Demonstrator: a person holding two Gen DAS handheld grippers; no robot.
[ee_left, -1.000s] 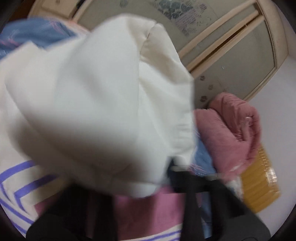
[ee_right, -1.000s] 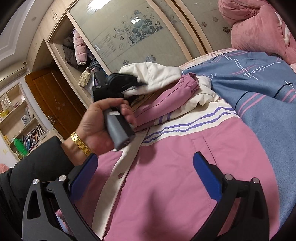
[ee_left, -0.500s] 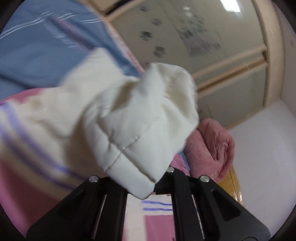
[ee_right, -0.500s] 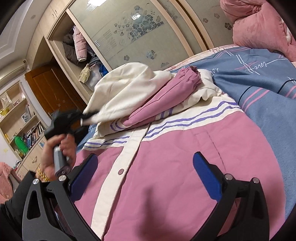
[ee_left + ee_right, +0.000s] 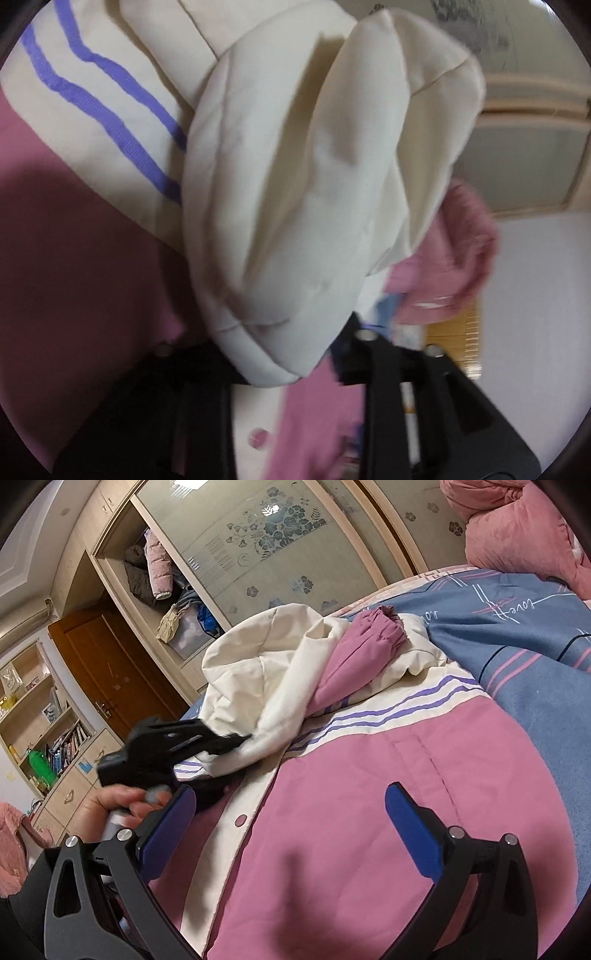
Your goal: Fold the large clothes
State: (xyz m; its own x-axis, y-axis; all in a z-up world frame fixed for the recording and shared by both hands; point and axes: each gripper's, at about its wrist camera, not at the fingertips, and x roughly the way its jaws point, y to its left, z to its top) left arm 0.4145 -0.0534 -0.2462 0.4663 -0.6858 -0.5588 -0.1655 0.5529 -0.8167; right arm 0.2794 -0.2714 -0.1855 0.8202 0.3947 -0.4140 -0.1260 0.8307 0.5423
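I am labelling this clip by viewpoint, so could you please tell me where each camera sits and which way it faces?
Left wrist: on the left gripper, looking along its jaws at the cream hood between them; the jaws have just been opening.
Right wrist: on the right gripper, jaws open, above the pink jacket, facing the wardrobe; a hand shows.
Shared: hood, jacket, purple stripes, pink quilt.

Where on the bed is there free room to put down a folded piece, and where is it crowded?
Free: the blue bedsheet between the jacket and the pink quilt. Crowded: the jacket's upper end, where its hood, a sleeve and the left gripper meet.
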